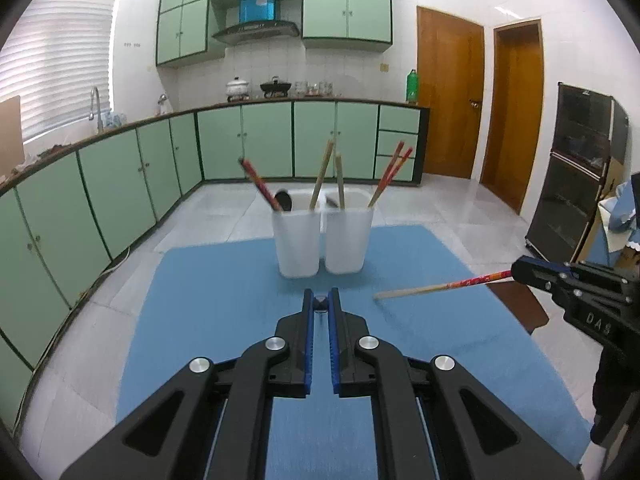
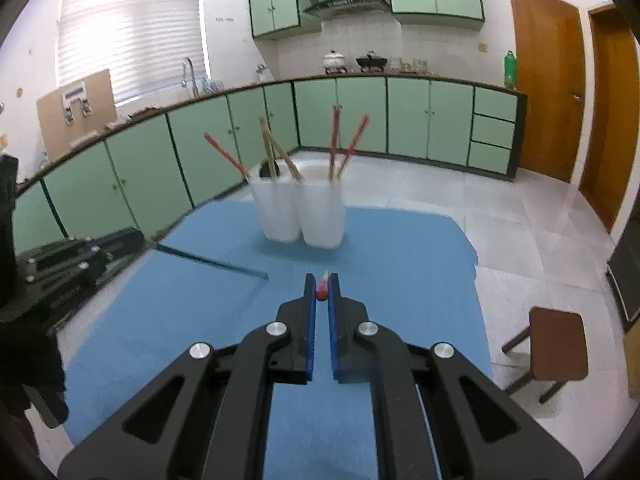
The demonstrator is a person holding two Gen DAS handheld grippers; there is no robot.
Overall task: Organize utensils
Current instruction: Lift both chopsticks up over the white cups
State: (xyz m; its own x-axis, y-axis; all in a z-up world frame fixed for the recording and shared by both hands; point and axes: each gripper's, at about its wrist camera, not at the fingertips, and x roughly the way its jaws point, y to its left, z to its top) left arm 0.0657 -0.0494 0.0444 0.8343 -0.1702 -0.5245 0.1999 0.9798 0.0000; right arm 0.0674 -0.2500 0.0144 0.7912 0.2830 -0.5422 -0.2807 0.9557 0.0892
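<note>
A blue mat (image 1: 224,280) covers the table, and two white cups (image 1: 298,240) stand touching side by side at its far end, with red and wooden chopsticks leaning out of them at loose angles. Nearer, both tongs hang above the mat. The right gripper (image 2: 322,289) is clenched on a red chopstick (image 1: 452,285), which juts out sideways with its pale tip over the mat. The left gripper (image 1: 321,305) is clenched on a thin dark stick (image 2: 208,260), also held crosswise.

My worry is the long free ends. Each stick is pinched at one end only, so it could swivel in the pads or slip out. Swung toward the cups, a tip might catch the leaning sticks or tip a cup. The two sticks could also cross each other.
</note>
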